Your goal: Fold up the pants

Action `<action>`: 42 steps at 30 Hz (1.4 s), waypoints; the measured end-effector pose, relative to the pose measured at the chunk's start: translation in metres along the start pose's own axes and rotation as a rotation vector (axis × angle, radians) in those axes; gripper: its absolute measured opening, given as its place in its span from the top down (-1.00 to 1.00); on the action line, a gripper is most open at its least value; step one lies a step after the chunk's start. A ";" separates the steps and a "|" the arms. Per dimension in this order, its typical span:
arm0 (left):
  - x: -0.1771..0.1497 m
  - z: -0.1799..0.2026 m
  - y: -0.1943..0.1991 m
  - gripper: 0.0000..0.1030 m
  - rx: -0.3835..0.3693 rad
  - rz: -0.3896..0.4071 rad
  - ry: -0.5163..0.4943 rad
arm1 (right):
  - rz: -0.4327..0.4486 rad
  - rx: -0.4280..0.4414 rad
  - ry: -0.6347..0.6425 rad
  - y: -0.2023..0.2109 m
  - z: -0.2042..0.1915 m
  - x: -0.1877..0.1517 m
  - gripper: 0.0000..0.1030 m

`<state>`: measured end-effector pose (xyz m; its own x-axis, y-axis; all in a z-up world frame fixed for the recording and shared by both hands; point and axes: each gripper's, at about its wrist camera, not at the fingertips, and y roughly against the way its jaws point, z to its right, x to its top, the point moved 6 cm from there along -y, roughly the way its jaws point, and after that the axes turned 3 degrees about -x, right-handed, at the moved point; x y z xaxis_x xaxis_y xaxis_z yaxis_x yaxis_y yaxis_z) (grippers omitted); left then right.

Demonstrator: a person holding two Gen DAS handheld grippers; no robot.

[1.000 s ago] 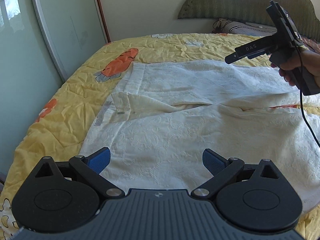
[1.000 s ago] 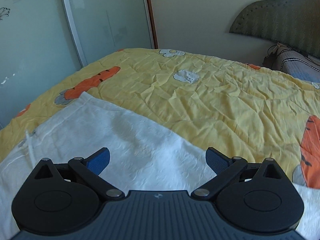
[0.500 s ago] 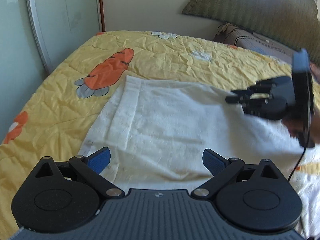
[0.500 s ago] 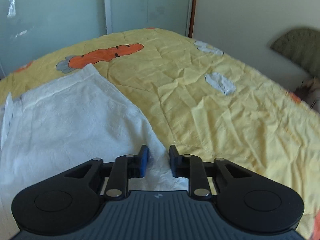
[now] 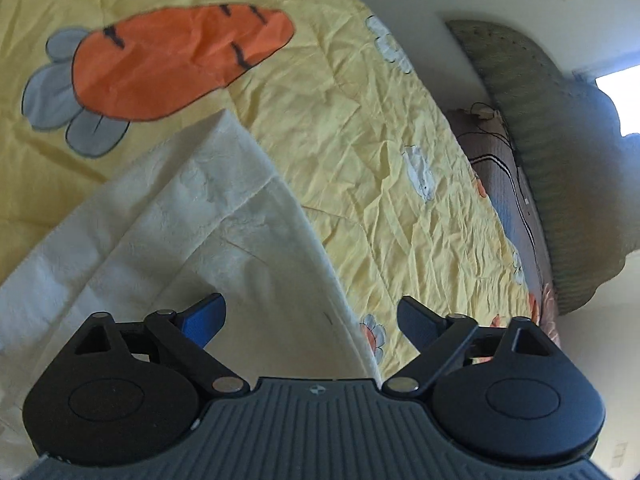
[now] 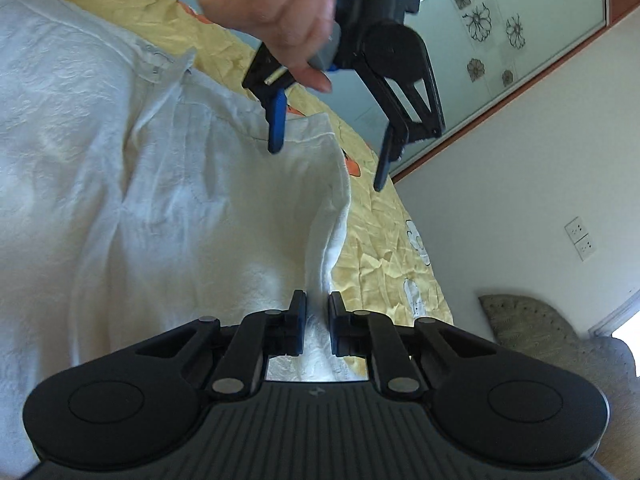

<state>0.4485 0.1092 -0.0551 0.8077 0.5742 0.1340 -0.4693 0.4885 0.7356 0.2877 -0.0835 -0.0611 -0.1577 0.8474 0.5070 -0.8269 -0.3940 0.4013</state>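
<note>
— Two hand-held grippers are in play; where does each stand?

— In the right wrist view the left hand-held gripper (image 6: 326, 168) hangs at the far end, tilted, fingers pointing down and spread wide apart over the pants (image 6: 168, 184). A bare hand (image 6: 280, 12) wraps its body from above. It pinches nothing.

— And the right one?

— Near the camera, the right hand-held gripper (image 6: 317, 326) has its blue pads drawn close with a ridge of the white cloth pinched between them.

— How do the pants look?

— White, with a textured weave, lying on the bed (image 6: 384, 248) over a yellow bedspread (image 5: 360, 128) printed with an orange carrot (image 5: 176, 56). A hemmed edge runs near the left gripper's fingers, and the cloth rises into a crease leading to the right gripper. In the left wrist view the pants (image 5: 192, 216) show layered folds with a straight right edge.
</note>
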 end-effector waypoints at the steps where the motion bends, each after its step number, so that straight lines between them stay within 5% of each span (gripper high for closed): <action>1: 0.001 -0.003 -0.001 -0.57 -0.019 -0.011 0.019 | 0.006 -0.009 0.022 0.004 -0.004 0.000 0.77; 3: -0.003 -0.006 0.002 -0.05 -0.022 -0.020 0.014 | 0.004 -0.006 0.034 0.009 -0.008 0.000 0.78; 4: -0.008 -0.007 0.005 0.46 -0.011 -0.021 -0.009 | 0.004 -0.006 0.036 0.011 -0.011 -0.001 0.78; 5: -0.013 -0.009 0.008 0.74 0.003 -0.012 -0.029 | 0.004 -0.008 0.034 0.013 -0.012 -0.001 0.78; 7: -0.029 -0.010 0.024 0.84 0.015 0.046 -0.093 | -0.001 -0.019 0.019 0.016 -0.010 -0.002 0.79; 11: -0.061 -0.001 0.053 0.84 0.059 0.148 -0.260 | -0.041 -0.079 -0.042 0.010 0.000 -0.008 0.66; 15: -0.086 0.003 0.076 0.84 0.064 0.222 -0.361 | -0.137 -0.132 -0.142 0.004 0.032 -0.035 -0.24; 17: -0.096 0.002 0.084 0.84 0.059 0.236 -0.391 | -0.200 -0.108 -0.202 -0.001 0.050 -0.056 -0.21; 18: -0.104 0.000 0.088 0.84 0.058 0.238 -0.407 | -0.238 -0.089 -0.232 -0.005 0.057 -0.066 -0.01; 19: -0.109 -0.001 0.092 0.84 0.053 0.237 -0.410 | -0.253 -0.057 -0.267 -0.005 0.061 -0.074 0.46; 22: -0.131 -0.009 0.112 0.84 0.037 0.252 -0.451 | -0.252 -0.082 -0.217 0.019 0.053 -0.068 0.77; 25: -0.155 -0.024 0.138 0.84 0.039 0.281 -0.507 | -0.218 -0.126 -0.127 0.071 0.024 -0.050 0.80; 33: -0.225 -0.084 0.187 0.84 0.009 0.264 -0.569 | -0.195 -0.085 -0.130 0.186 -0.054 -0.015 0.83; 42: -0.259 -0.130 0.185 0.84 0.039 0.209 -0.524 | -0.236 -0.031 -0.225 0.207 -0.100 -0.015 0.83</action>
<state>0.1063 0.1361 -0.0395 0.7731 0.2480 0.5838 -0.6325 0.3694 0.6808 0.0648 -0.1423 -0.0614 0.1605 0.8125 0.5604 -0.8432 -0.1824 0.5058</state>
